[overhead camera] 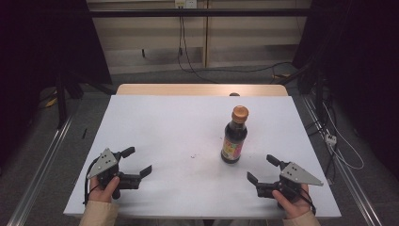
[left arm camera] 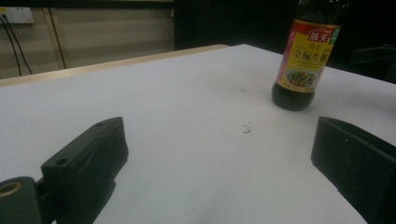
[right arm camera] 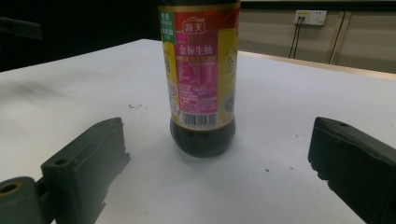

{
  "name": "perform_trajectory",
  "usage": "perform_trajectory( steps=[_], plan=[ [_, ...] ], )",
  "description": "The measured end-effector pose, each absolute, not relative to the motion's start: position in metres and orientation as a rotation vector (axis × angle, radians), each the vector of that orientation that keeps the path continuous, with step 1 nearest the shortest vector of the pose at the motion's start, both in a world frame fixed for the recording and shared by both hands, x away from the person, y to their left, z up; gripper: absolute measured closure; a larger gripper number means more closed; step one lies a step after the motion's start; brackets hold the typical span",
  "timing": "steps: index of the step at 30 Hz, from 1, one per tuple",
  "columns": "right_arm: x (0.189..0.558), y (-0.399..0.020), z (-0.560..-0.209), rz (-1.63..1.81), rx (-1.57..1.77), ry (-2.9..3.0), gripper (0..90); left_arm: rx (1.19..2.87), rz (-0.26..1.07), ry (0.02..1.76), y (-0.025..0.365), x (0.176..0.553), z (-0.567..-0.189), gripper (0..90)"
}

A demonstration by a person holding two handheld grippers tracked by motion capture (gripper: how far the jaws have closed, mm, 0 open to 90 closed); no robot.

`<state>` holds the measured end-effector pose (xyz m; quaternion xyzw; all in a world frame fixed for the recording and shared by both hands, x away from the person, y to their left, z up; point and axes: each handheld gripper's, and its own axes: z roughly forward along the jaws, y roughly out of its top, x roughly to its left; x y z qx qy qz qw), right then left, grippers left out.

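Note:
A dark sauce bottle with an orange cap and a colourful label stands upright on the white table, right of centre. My right gripper rests near the front right edge, open, with the bottle a short way ahead between the lines of its jaws but untouched. My left gripper lies at the front left, open and holding nothing; from it the bottle stands far off to the upper right.
The table's far wooden edge borders a floor with trailing cables. A small dark smudge marks the tabletop near the middle. Metal rails run along both sides of the table.

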<state>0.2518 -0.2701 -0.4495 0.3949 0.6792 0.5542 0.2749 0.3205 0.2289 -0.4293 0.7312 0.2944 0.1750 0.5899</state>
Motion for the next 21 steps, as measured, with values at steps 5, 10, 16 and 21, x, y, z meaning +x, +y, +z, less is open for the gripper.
perform_trajectory(
  steps=[5, 10, 16, 21],
  plan=[
    [0.254, -0.268, -0.449, 1.466, 1.050, 1.845, 3.5, 1.702, 0.409, 0.675, 0.229, 0.320, -0.429, 3.5],
    [0.256, -0.266, -0.448, 1.461, 1.038, 1.848, 3.7, 1.705, 0.413, 0.664, 0.227, 0.320, -0.428, 3.5],
    [0.259, -0.266, -0.448, 1.462, 1.042, 1.854, 3.7, 1.702, 0.414, 0.654, 0.226, 0.320, -0.428, 3.5],
    [0.266, -0.263, -0.445, 1.450, 1.039, 1.857, 4.2, 1.701, 0.412, 0.654, 0.226, 0.320, -0.428, 3.5]
  ],
)
